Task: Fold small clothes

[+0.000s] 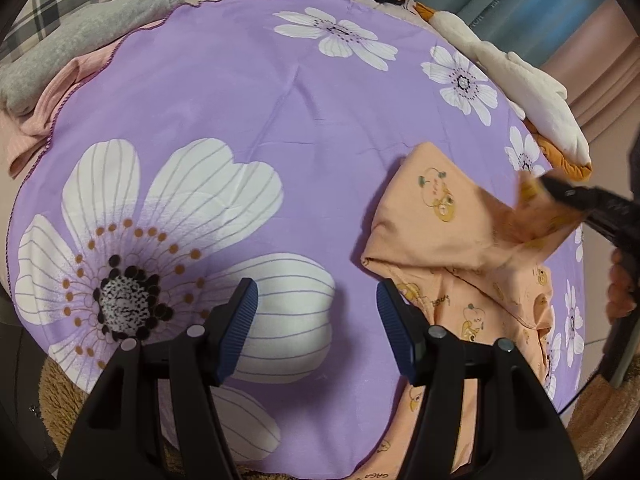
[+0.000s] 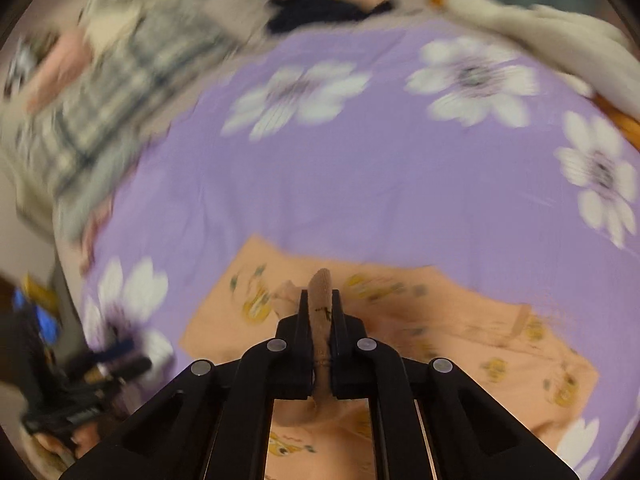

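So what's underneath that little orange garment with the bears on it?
The orange garment lies on a purple flowered sheet, which shows all around it. The right gripper pinches a fold of it. Whatever is beneath the sheet is covered.

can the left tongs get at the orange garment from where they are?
Probably yes. The left tongs are open and empty, the orange printed garment lies just beside them on the purple floral sheet, nothing between. The right tongs already pinch its fold.

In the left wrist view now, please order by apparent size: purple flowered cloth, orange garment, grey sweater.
1. purple flowered cloth
2. orange garment
3. grey sweater, partly cut off and farther away, so places 2 and 3 are unsure.
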The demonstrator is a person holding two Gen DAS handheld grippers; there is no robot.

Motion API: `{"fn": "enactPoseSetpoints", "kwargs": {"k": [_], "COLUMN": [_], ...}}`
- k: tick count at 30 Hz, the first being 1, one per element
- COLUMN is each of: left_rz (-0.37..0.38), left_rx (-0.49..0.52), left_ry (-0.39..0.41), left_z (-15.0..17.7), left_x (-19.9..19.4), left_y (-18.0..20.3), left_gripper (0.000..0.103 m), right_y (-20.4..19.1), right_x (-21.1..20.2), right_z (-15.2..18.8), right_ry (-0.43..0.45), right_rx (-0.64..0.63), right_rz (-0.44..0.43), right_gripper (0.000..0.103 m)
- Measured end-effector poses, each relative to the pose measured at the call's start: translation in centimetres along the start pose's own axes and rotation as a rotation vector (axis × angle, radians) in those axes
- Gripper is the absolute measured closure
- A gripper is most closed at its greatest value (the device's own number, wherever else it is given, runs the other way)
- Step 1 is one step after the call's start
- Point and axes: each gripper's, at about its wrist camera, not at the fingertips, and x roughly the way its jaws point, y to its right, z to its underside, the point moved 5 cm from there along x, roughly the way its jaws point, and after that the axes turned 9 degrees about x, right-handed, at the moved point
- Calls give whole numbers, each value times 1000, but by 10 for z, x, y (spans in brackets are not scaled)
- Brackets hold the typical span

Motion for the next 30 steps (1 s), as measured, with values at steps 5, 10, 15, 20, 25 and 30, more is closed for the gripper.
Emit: {"fn": "enactPoseSetpoints", "kwargs": {"k": [5, 10, 15, 20, 25, 30], "left_rz": [29, 44, 47, 44, 49, 36], "left_rx": [40, 82, 115, 139, 161, 176], "left_ry": [-10, -29, -50, -75, -85, -104], "left_z": [0, 2, 4, 4, 7, 9], "left_x": [5, 11, 20, 29, 32, 40], "left_y": [19, 37, 51, 61, 70, 76], "left_gripper": [42, 42, 41, 41, 41, 41], "right_y": [47, 89, 130, 154, 165, 174], "right_x": [-23, -32, -27, -25, -36, -40], "right_z": [1, 24, 51, 74, 95, 123], "right_ry": [129, 203, 219, 177, 163, 135], "right_rx": [173, 292, 386, 442, 507, 543], "right_rz": [39, 54, 95, 179, 121, 137], "right_gripper": [96, 96, 96, 96, 96, 96]}}
